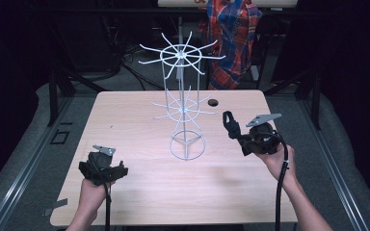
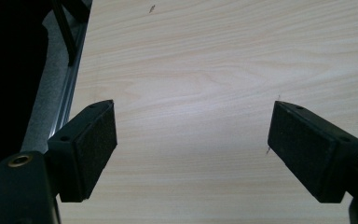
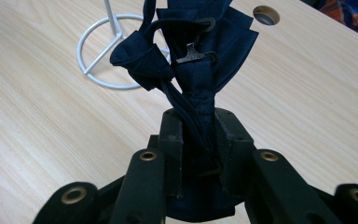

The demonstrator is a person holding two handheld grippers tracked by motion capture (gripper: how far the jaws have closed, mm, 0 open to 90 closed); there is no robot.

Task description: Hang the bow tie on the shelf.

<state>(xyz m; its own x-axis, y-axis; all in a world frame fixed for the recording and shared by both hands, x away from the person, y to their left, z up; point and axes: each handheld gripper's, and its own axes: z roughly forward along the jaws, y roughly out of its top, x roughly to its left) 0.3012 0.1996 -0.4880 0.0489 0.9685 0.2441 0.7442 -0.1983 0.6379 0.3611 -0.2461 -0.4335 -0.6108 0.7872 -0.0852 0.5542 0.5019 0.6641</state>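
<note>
Navy fabric (image 3: 200, 70), a bunched dark blue cloth piece with a cord loop and a small dark metal fitting on it, sits clamped in the right gripper (image 3: 198, 140). Its two black jaws are drawn in tight on the lower end of the bundle, and the rest of the cloth sticks out past the tips. In the high view the right gripper (image 1: 241, 139) is held above the right half of the wooden table (image 1: 139, 192), jaws pointing up and to the left, with the dark cloth (image 1: 229, 124) raised just beside the white wire rack (image 1: 185, 110). That rack stands near the table's middle on a ring base, with two tiers of spoked hooks, none of them touching the cloth. A round hole (image 1: 213, 102) in the tabletop lies behind the gripper. The left gripper (image 1: 101, 168) rests low over the table's near left corner; its own view shows its jaws spread wide with only bare wood between the pads (image 2: 93, 149).
</note>
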